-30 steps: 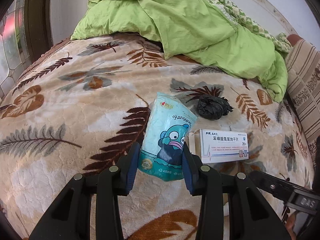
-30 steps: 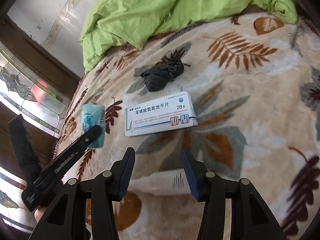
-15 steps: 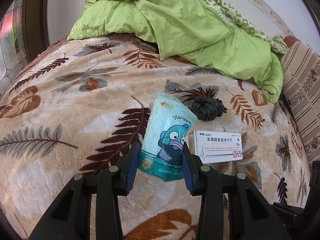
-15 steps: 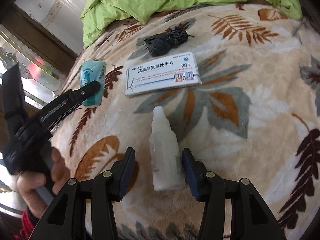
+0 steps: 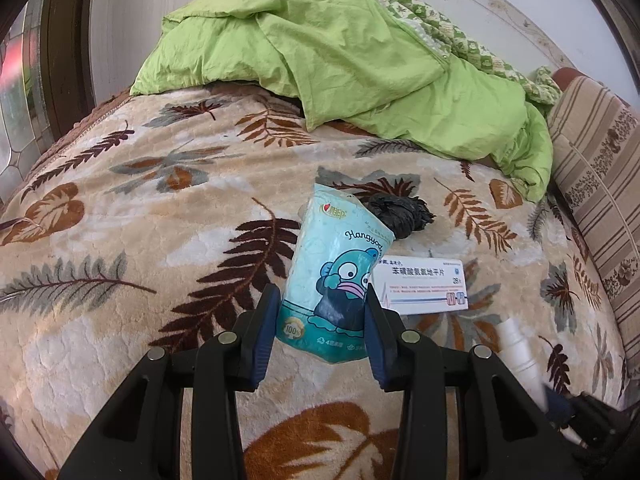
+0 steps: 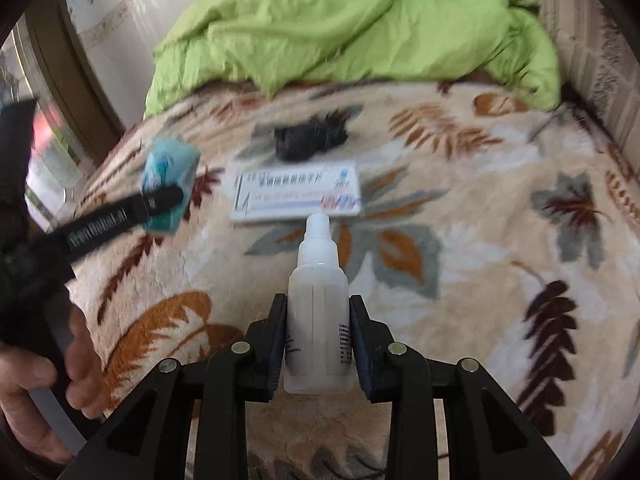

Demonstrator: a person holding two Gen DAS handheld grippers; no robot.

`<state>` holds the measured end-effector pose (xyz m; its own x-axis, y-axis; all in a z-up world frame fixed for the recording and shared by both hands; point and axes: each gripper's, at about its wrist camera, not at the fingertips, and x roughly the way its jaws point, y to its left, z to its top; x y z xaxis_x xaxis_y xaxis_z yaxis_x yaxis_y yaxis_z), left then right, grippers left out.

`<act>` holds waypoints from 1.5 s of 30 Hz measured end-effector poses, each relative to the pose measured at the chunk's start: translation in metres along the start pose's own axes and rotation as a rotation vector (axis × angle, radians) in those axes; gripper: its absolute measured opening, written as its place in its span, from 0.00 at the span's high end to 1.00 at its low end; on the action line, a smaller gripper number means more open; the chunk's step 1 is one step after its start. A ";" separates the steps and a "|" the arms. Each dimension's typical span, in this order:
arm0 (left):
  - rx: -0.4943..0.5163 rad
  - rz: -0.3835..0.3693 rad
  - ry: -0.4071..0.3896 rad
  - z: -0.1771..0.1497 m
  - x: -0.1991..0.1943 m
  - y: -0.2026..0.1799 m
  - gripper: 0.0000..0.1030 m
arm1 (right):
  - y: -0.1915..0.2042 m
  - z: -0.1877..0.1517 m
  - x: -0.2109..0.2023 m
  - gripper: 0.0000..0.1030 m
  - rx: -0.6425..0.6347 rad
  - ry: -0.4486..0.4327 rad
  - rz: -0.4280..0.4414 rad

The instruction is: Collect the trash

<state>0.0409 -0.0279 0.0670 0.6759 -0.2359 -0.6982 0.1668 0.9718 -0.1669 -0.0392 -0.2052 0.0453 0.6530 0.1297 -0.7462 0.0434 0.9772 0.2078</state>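
Right wrist view: right tongs (image 6: pixel 318 340) now closing around dropper bottle (image 6: pixel 318 312); left tongs (image 5: pixel 320 334) still pinching tissue pack (image 5: pixel 334 280).

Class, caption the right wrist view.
Right gripper closing on a white dropper bottle above the leaf-print blanket.

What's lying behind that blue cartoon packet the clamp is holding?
Behind the blue tissue packet lies a crumpled black plastic bag on the leaf-patterned blanket. The packet hides the bag's left end and the left edge of the white medicine box.
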 end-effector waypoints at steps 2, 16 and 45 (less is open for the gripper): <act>0.015 0.003 -0.010 -0.004 -0.006 -0.005 0.63 | -0.005 -0.002 -0.017 0.69 0.030 -0.062 -0.013; 0.139 0.028 -0.114 -0.052 -0.080 -0.031 0.63 | -0.011 -0.030 -0.076 0.69 0.098 -0.208 0.012; 0.216 0.069 -0.134 -0.093 -0.109 -0.042 0.62 | -0.011 -0.063 -0.100 0.69 0.090 -0.217 0.037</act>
<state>-0.1063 -0.0426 0.0849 0.7776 -0.1816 -0.6020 0.2569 0.9656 0.0405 -0.1523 -0.2179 0.0782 0.8025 0.1162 -0.5853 0.0773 0.9523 0.2951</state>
